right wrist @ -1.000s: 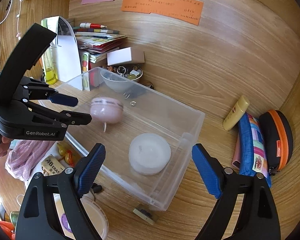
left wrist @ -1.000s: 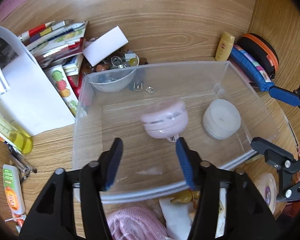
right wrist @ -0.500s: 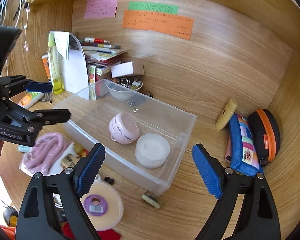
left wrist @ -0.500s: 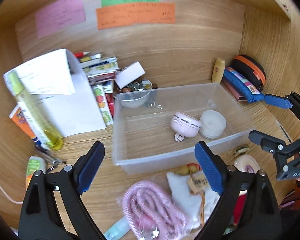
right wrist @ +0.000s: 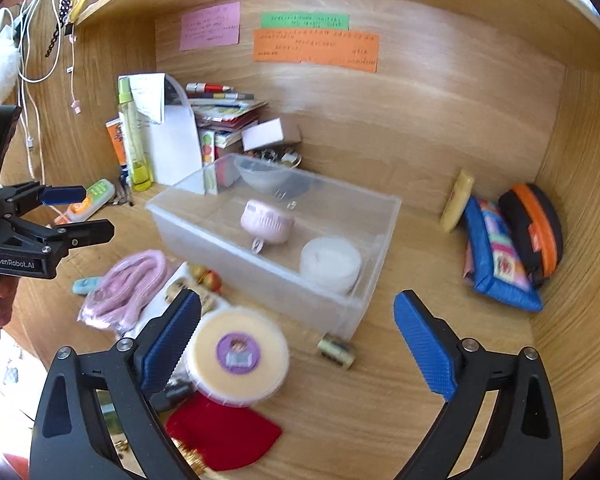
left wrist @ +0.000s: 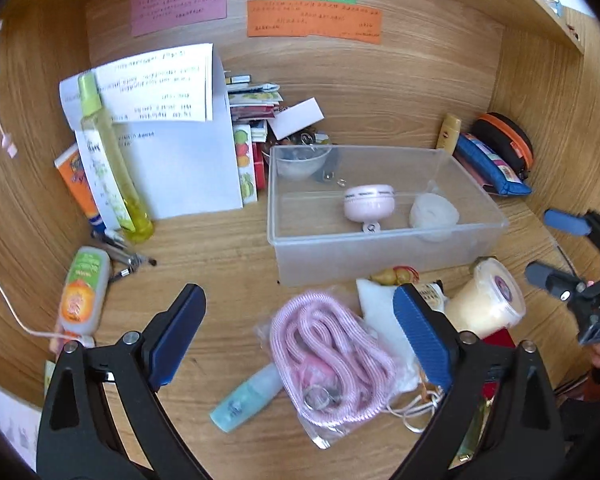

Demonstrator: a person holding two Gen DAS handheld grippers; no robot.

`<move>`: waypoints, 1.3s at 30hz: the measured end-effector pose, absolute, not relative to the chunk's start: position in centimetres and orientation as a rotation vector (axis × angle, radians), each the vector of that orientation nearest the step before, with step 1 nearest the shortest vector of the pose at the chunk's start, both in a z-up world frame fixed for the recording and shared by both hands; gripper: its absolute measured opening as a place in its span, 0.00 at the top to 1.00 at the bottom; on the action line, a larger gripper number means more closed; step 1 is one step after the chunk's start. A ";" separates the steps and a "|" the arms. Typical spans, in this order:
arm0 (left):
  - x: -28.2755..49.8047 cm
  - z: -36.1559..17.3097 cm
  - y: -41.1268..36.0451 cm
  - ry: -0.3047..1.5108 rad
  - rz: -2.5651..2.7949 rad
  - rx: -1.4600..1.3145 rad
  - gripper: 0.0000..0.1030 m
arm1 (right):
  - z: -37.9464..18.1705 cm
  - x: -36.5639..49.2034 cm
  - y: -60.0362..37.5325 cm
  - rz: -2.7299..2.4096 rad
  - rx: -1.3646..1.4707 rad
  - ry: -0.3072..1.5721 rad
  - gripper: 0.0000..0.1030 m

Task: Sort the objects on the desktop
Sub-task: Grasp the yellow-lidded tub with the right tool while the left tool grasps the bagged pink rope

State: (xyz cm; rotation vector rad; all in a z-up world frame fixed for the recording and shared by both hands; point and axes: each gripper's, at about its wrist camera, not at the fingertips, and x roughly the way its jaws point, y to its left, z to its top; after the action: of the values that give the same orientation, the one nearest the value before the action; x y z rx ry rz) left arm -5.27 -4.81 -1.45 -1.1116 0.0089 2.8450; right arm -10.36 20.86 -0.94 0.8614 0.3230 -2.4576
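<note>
A clear plastic bin [left wrist: 380,256] [right wrist: 260,272] stands on the wooden desk. Inside it a pink round case [left wrist: 369,200] [right wrist: 266,220] lies beside a white round container [left wrist: 434,212] [right wrist: 330,260]. My left gripper [left wrist: 298,300] [right wrist: 94,210] hovers in front of the bin, above a bagged pink cord [left wrist: 328,352]. Its jaws are opening, with nothing held between them. My right gripper [right wrist: 298,300] [left wrist: 540,244] hangs before the bin's near corner, over a cream-lidded tub [right wrist: 236,354]. Its jaws are opening too and hold nothing.
Papers, a yellow spray bottle [left wrist: 108,176] and stacked booklets fill the back left. A yellow tube [right wrist: 456,200], a blue pouch [right wrist: 496,256] and a black-orange case [right wrist: 536,232] lie at the right wall. A red cloth [right wrist: 224,432], a small brass piece [right wrist: 336,352] and a light-blue tube [left wrist: 248,396] lie near the front.
Both grippers have drawn back from the bin. The left jaws have spread wide. The pink case, blurred just beyond them a second ago, now rests beside the white container.
</note>
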 end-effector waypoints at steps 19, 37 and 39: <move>-4.2 -5.6 -4.7 -0.052 2.765 -1.245 0.06 | -4.3 -9.6 21.3 -2.275 0.997 0.140 0.01; -7.6 -8.3 -4.5 -0.235 2.569 -1.387 0.06 | -8.0 -10.9 18.9 -2.251 1.090 0.225 0.02; -8.2 -8.8 -4.7 -0.260 2.547 -1.413 0.06 | -8.0 -11.0 18.8 -2.257 1.084 0.232 0.02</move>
State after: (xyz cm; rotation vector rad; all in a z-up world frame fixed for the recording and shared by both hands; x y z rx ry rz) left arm -8.17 -4.74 -8.77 -1.4130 -0.2602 2.5469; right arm -10.98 18.81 -8.00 1.0840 0.2324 -2.2574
